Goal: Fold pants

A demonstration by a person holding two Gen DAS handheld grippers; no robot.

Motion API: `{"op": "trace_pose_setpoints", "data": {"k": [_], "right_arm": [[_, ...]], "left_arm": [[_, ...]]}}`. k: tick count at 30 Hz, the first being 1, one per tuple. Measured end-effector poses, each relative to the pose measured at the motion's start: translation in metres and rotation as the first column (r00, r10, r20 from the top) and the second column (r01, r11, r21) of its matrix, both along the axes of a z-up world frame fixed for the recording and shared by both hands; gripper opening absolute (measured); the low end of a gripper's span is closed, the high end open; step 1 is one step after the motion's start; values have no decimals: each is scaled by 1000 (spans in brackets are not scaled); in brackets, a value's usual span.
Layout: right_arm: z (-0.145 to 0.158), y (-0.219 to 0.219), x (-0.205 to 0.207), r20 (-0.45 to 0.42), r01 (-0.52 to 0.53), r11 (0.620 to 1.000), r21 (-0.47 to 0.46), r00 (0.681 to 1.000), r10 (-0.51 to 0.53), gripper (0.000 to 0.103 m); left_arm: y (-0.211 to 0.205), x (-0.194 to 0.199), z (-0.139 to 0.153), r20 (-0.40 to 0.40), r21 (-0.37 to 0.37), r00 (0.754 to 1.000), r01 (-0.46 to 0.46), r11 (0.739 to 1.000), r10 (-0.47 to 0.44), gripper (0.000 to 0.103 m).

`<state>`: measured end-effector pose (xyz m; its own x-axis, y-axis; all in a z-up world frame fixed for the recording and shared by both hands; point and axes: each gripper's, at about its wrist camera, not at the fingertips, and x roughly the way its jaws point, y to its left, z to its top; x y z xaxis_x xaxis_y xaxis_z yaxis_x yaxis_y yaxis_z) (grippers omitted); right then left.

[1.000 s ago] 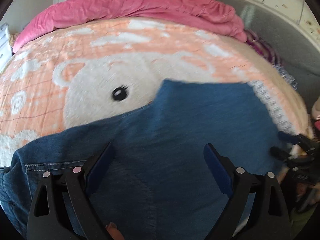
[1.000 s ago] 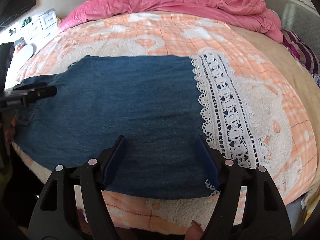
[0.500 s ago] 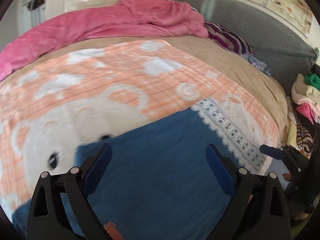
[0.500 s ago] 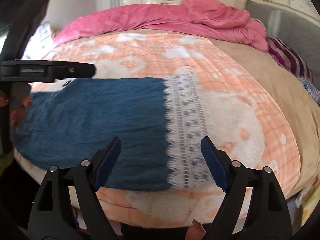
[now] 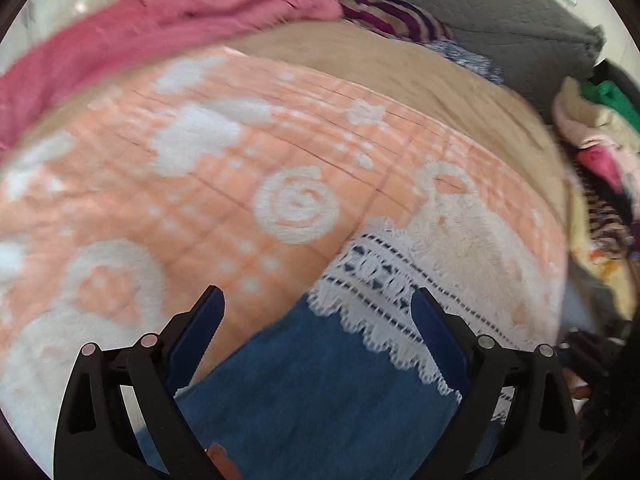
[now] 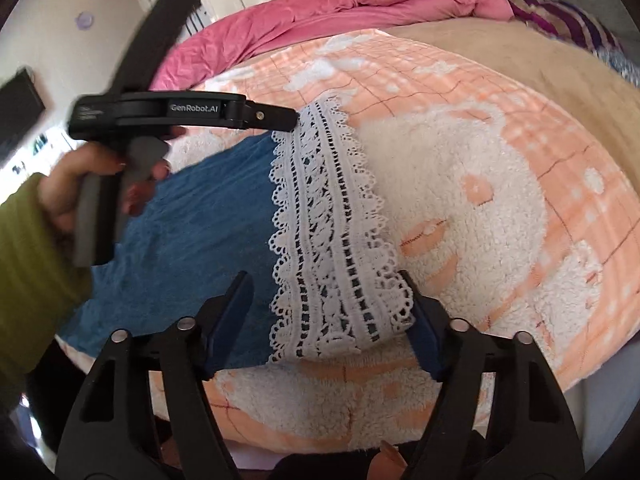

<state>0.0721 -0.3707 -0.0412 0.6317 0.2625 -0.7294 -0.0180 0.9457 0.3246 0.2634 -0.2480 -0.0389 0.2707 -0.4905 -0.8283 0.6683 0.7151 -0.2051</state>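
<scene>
The left gripper [image 5: 318, 332] is now over at the pants' [image 6: 192, 220] lace hem [image 6: 332, 240], jaws wide, empty; the right gripper [image 6: 326, 312], just narrowing, is straddling the hem's near corner on the bed [image 6: 500, 168], not pinching.

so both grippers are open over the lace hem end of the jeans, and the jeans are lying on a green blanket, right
Not quite: the blanket is peach and white, not green, as the right wrist view shows. The rest holds: the left gripper and right gripper are open over the lace hem of the jeans.
</scene>
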Motion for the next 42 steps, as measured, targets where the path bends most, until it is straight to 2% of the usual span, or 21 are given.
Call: {"op": "trace_pose_setpoints", "data": {"k": [2,5,7,9,10,11,13,15,18,23,27,31,33,36,38,40,41,42], "right_arm": [[-1,-10,-2,14,8,997,79,1000,-9,53],[-4,-12,0,10,4,996,85,1000,-5,53],[-4,-10,2,16,1,996,85,1000,-3,53],[-3,-6,5,23,-6,997,71,1000,4,47],[-3,-5,6,26,-5,998,65,1000,3,33],[-3,-5,5,28,-11,997,83,1000,8,24],[-4,-7,4,29,-9,993,119,1000,6,22],[-1,-3,2,43,-19,994,110,999,14,19],[13,4,-3,92,-34,992,124,995,23,18],[53,44,-11,192,-150,983,106,973,128,18],[72,92,-14,233,-272,958,89,941,245,18],[63,152,-9,187,-389,920,41,908,375,18],[54,174,-6,158,-422,907,17,897,414,18],[33,203,-1,95,-454,891,-14,886,453,18],[25,216,-1,71,-466,883,-56,880,469,18],[24,224,-4,67,-472,877,-93,876,478,18],[24,228,-6,69,-476,872,-117,872,485,18],[24,233,-7,69,-478,868,-136,869,490,19]], "left_arm": [[7,17,-15,-134,-91,991,1,996,-14,93],[11,21,-23,-171,-149,985,5,989,-31,92],[8,20,-23,-174,-168,983,27,985,-57,81],[2,17,-23,-180,-193,980,52,980,-87,46],[-2,14,-24,-174,-184,980,67,981,-99,44],[-5,10,-23,-155,-171,982,84,982,-111,43],[-6,7,-23,-138,-164,983,96,982,-119,37],[-1,5,-20,-129,-181,985,90,979,-114,27],[15,3,-4,-93,-222,990,78,972,-101,19],[67,-9,40,-24,-305,996,77,949,-88,19],[120,-21,55,-17,-340,999,29,940,-37,19],[174,-34,45,-42,-321,998,-57,945,46,19],[194,-37,39,-74,-330,993,-113,937,94,19],[222,-39,28,-139,-324,971,-232,917,197,19],[239,-41,20,-193,-308,945,-313,898,263,20],[257,-47,17,-241,-313,921,-373,873,307,34],[264,-49,17,-259,-317,912,-391,864,318,47],[270,-53,18,-273,-338,909,-398,853,316,52]]}}
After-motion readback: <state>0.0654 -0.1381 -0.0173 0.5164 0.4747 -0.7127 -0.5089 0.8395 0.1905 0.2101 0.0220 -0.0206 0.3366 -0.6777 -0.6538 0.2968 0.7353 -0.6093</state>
